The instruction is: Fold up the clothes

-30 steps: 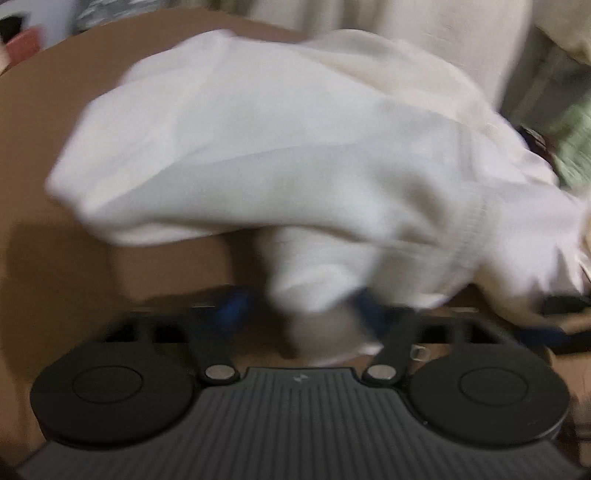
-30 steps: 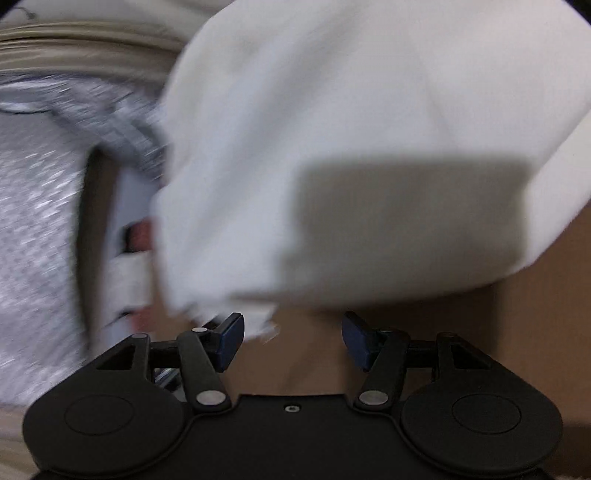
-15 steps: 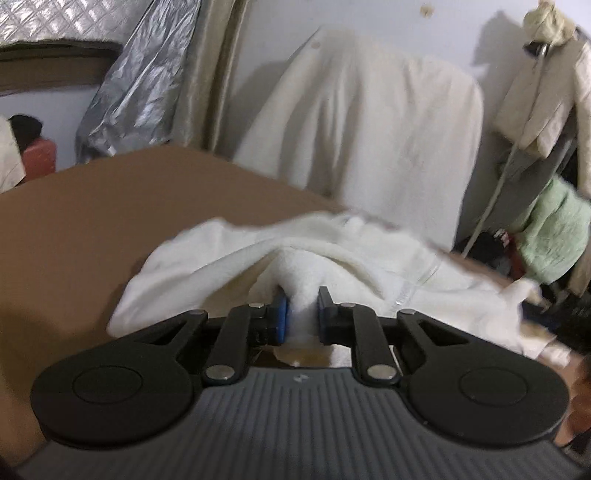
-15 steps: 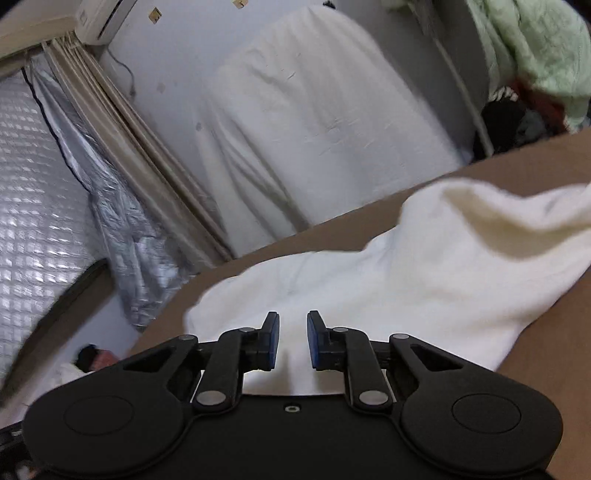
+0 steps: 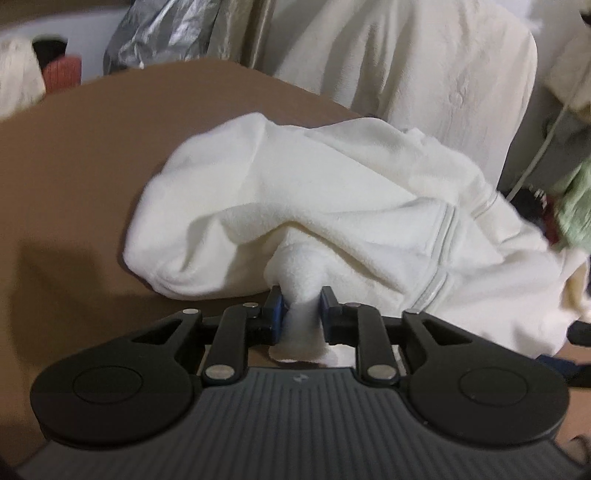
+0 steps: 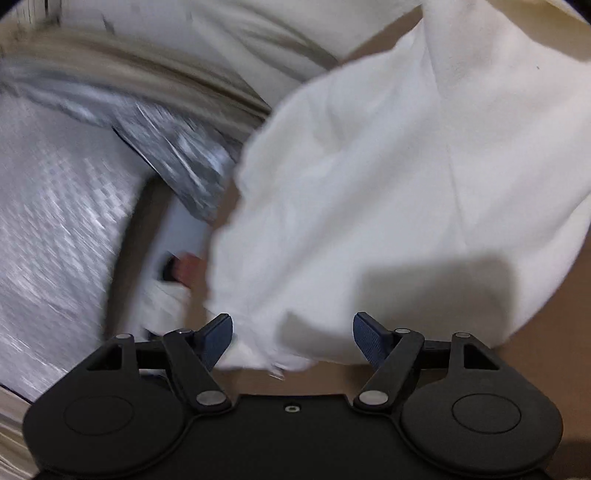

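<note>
A white fleece garment point(image 5: 332, 206) with a zipper lies bunched on the brown table point(image 5: 74, 184). My left gripper point(image 5: 300, 314) is shut on a pinched fold of it at its near edge. In the right wrist view the same white garment point(image 6: 406, 184) fills the middle and right, and its lower edge hangs between the fingers. My right gripper point(image 6: 291, 338) is open with the jaws wide apart, and the cloth edge lies loose between them. That view is blurred.
A chair draped in cream cloth point(image 5: 406, 66) stands behind the table. Silver foil sheeting point(image 5: 166, 33) and a curtain are at the back left, and the sheeting shows in the right wrist view point(image 6: 66, 221). Green clothing point(image 5: 576, 206) hangs at the right.
My right gripper was nearly shut half a second ago and is now wide open, swung down toward the garment's edge. My left gripper stays shut on the fold and has tilted down a little.
</note>
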Available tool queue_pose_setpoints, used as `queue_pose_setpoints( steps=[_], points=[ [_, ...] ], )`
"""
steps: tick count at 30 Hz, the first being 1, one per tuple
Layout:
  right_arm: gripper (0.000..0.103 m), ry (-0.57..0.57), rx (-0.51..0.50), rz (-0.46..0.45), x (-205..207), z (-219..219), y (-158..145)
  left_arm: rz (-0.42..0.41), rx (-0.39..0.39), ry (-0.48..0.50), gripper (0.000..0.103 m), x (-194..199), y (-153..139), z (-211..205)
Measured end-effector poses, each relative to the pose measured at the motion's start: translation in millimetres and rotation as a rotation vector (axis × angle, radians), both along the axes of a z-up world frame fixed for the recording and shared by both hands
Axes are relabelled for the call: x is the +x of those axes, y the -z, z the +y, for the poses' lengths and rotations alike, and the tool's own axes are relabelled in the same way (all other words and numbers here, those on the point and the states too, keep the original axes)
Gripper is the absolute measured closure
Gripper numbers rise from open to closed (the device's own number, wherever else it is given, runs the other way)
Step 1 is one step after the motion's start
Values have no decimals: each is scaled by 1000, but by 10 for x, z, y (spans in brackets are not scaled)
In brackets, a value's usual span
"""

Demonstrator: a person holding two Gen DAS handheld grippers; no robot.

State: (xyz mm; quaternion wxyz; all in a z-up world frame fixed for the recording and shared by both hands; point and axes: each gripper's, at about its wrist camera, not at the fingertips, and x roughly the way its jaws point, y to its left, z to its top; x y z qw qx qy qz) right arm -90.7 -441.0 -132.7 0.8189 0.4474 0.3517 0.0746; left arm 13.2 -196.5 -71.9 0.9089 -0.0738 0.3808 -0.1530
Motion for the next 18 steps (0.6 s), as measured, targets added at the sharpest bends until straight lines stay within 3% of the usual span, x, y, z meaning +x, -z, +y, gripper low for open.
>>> queue_pose_setpoints(
  steps=[4,9,12,15,16,18],
  points=[
    [26,-27,-172,15,24,185,-110,-49,78,21,79,-65,-30,-44],
    [26,-241,-354,-45,121,703,-234,-50,47,-1,78,-67,-24,24],
    [26,-311,-610,-80,209,1133,-328,-68,39,3,78,-82,-72,49],
    [26,-366,-970,-145,241,1469,-289,-67,12,15,78,-39,-64,70],
    [26,-390,-1049,-161,231,1529,-262,-60,-3,18,78,-12,-54,80],
    [26,-431,-1077,-169,258,1571,-240,-30,-46,19,78,52,-17,109]
  ],
)
